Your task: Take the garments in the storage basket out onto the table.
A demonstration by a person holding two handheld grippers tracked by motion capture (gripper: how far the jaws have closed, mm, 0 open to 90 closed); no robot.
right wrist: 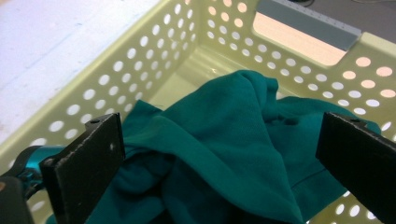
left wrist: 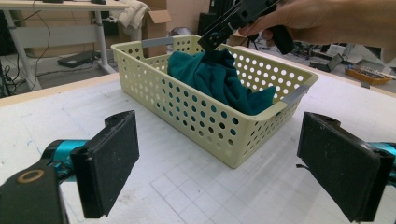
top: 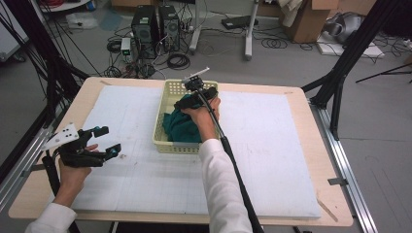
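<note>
High view: the right gripper (top: 190, 100) hangs over the cloth (top: 180, 127) in the basket (top: 165, 104); the left gripper (top: 108, 141) rests apart on the surface (top: 272, 160).

Left gripper view: fingers (left wrist: 109, 161) wide, basket ahead.

Right gripper view: fingers (right wrist: 88, 161) wide, cloth between them, unheld.

Glossy perforated plastic basket (right wrist: 154, 70), soft matt cloth (right wrist: 224, 154)

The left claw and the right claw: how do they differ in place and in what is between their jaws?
The left claw is held over the white board, beside the basket; the right claw is held over the basket. The left claw's jaws have nothing between them; the right claw's jaws stand on either side of the green cloth. Both are open.
</note>
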